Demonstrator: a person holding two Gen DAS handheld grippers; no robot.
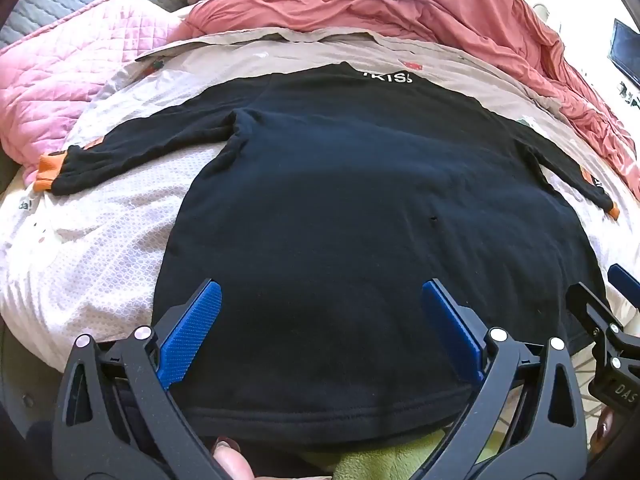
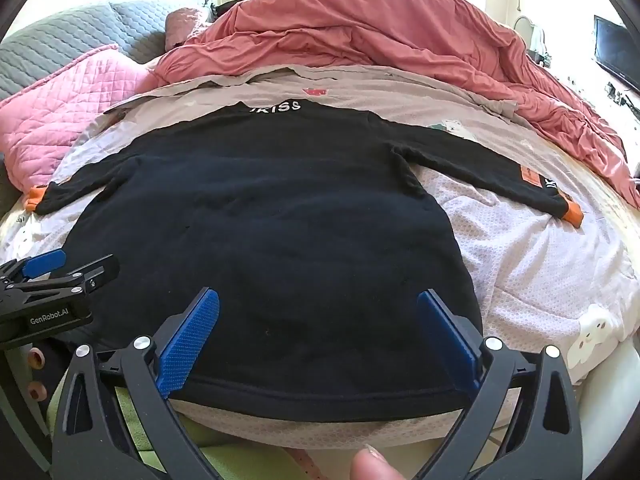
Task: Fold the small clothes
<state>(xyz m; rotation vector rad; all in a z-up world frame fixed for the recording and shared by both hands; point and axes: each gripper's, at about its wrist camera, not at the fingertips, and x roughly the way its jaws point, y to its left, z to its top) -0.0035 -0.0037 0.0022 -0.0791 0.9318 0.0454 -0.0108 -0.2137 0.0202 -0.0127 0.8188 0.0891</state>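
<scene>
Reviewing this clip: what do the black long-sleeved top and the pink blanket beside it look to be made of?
The black long-sleeved top with orange cuffs looks like soft, matte knit or fleece: a fuzzy, light-absorbing surface and a stitched hem band; the exact fibre cannot be told. The pink quilted blanket looks like padded fabric with a slight sheen, shown by its diamond stitching and puffed cells.

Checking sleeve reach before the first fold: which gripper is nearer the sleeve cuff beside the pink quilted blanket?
Left. The left gripper hovers open over the black top's hem on that cuff's side; the right gripper, also open, sits farther along the hem, toward the other sleeve.
</scene>
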